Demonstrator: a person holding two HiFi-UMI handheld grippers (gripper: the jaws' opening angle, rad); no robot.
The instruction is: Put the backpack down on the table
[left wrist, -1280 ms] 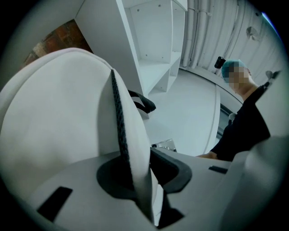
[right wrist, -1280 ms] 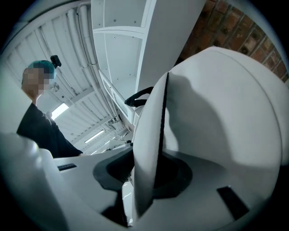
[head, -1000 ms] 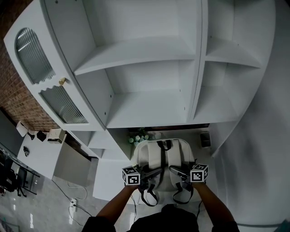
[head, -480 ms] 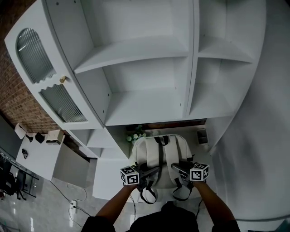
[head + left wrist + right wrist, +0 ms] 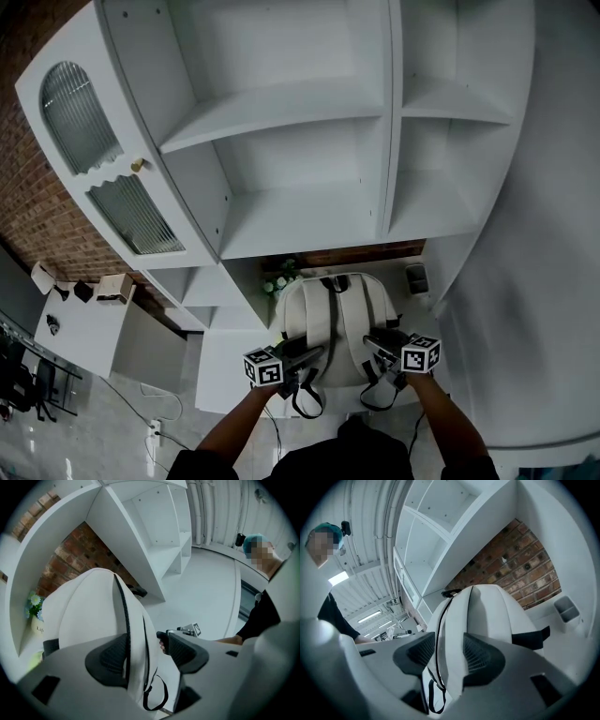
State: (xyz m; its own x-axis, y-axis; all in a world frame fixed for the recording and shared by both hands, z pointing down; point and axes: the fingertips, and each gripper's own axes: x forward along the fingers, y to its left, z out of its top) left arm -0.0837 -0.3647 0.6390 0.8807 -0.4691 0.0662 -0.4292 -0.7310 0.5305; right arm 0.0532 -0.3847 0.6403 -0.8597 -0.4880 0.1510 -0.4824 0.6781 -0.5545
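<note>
- Head view: the white backpack (image 5: 336,323) stands upright on the white table (image 5: 232,373), in the recess under the shelf unit (image 5: 300,206), with its straps facing the person.
- A small bunch of flowers (image 5: 281,279) sits just beside the backpack's upper left corner. A grey container (image 5: 417,278) stands near its upper right.
- The left gripper (image 5: 311,353) reaches to the lower end of the left strap (image 5: 317,323), and the right gripper (image 5: 373,344) to the lower end of the right strap (image 5: 354,319). Black webbing loops hang below the backpack at the table's front edge.
- Left gripper view: the left gripper's (image 5: 147,651) jaws have just been opening and stand wide apart.
- The left strap (image 5: 136,639) runs between them, lying against one pad with a clear gap to the other, so it is not pinched.
- The backpack (image 5: 79,606) rises just behind the strap, with the flowers (image 5: 33,603) and the brick wall (image 5: 70,559) past it.
- Right gripper view: the right gripper's (image 5: 449,656) jaws have also just been opening and are spread wide.
- The right strap (image 5: 452,634) lies between the pads and fills most of the gap, but nothing shows it being squeezed.
- The backpack (image 5: 497,606) stands directly behind, and the grey container (image 5: 565,609) is off to its right in front of the brick wall (image 5: 511,559).
</note>
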